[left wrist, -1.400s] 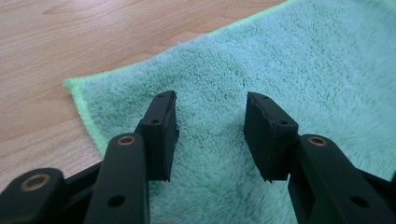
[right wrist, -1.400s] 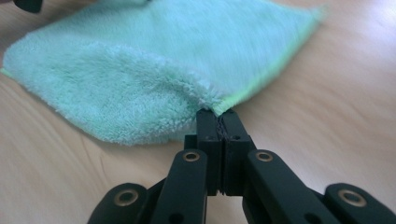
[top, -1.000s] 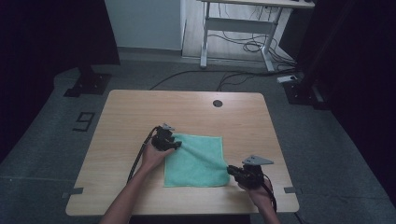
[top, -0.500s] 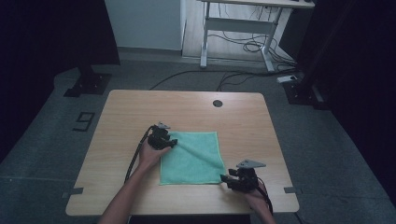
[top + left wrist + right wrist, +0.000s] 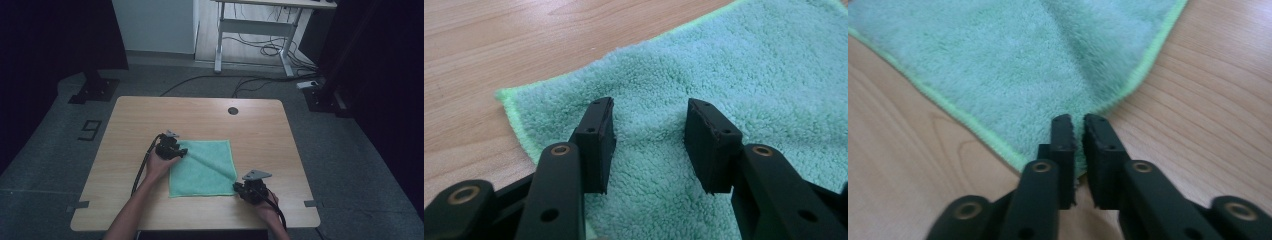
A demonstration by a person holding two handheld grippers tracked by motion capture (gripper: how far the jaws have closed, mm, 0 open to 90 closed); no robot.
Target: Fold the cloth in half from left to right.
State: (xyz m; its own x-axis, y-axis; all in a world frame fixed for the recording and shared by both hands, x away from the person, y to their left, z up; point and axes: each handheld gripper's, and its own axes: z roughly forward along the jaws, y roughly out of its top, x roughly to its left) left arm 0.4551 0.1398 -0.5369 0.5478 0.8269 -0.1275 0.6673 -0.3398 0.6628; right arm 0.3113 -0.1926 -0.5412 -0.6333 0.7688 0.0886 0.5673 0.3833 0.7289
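A: Cloth [image 5: 202, 167] is lying flat on the near half of the table [image 5: 150, 112], a shallow crease running across it from the far-left corner toward the near-right one. What is looking risky here?

B: The right gripper [image 5: 250, 189] is pinching the near-right corner, and only the very tip of that corner is sitting between its jaws. In my judgement any pull or lift is likely to let the corner slip free, because so little fabric is caught.

A: And the other side?

B: The left gripper [image 5: 172, 148] is resting at the far-left corner with nothing clamped. If the right one is tugging while the left is merely sitting there, the cloth is likely to slide or bunch along that crease rather than fold cleanly.

A: How wide are the claws standing?

B: In the left gripper view the jaws are spread well apart, both pads pressing down into the pile just inside the corner, fabric showing plainly between them. In the right gripper view the jaws are nearly together, a thin slit left, squeezing the green hem of the cloth corner.
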